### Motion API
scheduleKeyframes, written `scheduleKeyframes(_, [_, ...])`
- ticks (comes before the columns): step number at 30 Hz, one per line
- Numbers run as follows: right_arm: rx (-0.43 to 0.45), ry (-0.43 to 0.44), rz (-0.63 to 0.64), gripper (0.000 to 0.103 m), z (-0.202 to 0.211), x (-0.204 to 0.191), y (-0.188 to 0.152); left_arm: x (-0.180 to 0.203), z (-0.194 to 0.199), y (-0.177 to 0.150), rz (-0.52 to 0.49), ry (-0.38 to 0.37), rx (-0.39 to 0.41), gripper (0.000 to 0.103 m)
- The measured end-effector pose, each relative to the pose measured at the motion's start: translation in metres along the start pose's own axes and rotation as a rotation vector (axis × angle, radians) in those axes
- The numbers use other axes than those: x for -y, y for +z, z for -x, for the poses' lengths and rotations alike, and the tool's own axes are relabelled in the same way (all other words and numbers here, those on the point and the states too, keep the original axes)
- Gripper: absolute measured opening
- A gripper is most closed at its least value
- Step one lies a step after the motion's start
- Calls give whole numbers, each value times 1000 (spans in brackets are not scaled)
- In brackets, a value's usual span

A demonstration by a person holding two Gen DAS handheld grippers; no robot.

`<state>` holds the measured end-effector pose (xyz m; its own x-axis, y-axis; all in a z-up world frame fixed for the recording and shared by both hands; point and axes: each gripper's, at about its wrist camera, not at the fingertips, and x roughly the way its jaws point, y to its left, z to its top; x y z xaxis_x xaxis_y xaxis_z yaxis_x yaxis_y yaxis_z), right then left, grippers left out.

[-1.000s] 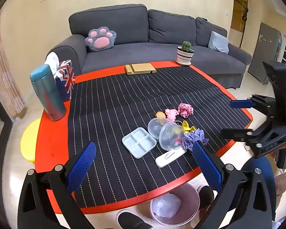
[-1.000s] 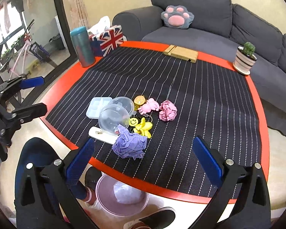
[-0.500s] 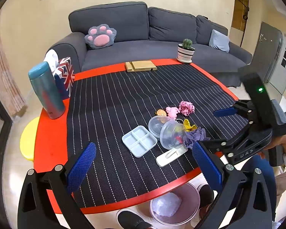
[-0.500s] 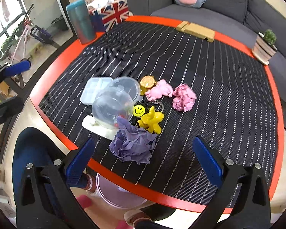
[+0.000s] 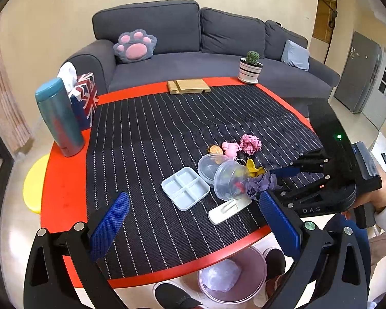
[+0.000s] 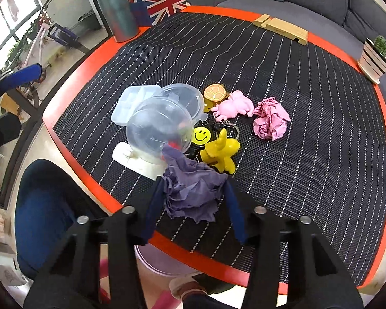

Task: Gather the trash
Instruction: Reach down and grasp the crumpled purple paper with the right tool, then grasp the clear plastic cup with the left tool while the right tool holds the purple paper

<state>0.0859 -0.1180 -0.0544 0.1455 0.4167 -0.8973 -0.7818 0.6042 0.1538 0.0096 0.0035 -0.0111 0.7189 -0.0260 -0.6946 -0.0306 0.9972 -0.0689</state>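
While the right gripper (image 6: 194,193) closes its jaws on the crumpled purple paper (image 6: 193,193), the pads flank the wad and appear to be just meeting its sides. The paper lies at the near edge of the striped mat (image 6: 296,141), just beside the clear tub (image 6: 157,126) and the yellow toy (image 6: 222,153). A sound grip takes the wad's bulk, not a loose flap, and spares both neighbours. The left gripper (image 5: 190,226) hangs wide open and empty. The bin (image 5: 231,275) waits below the mat's near edge.
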Motion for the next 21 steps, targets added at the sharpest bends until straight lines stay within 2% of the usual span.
scheduleKeyframes(7, [29, 1, -9, 42, 8, 2, 0, 3, -3, 2, 2, -11, -2, 97])
scheduleKeyframes(10, [48, 10, -20, 41, 15, 3, -1, 3, -6, 3, -16, 1, -17, 97])
scheduleKeyframes(21, [118, 12, -67, 41, 49, 13, -10, 14, -21, 14, -59, -31, -29, 97])
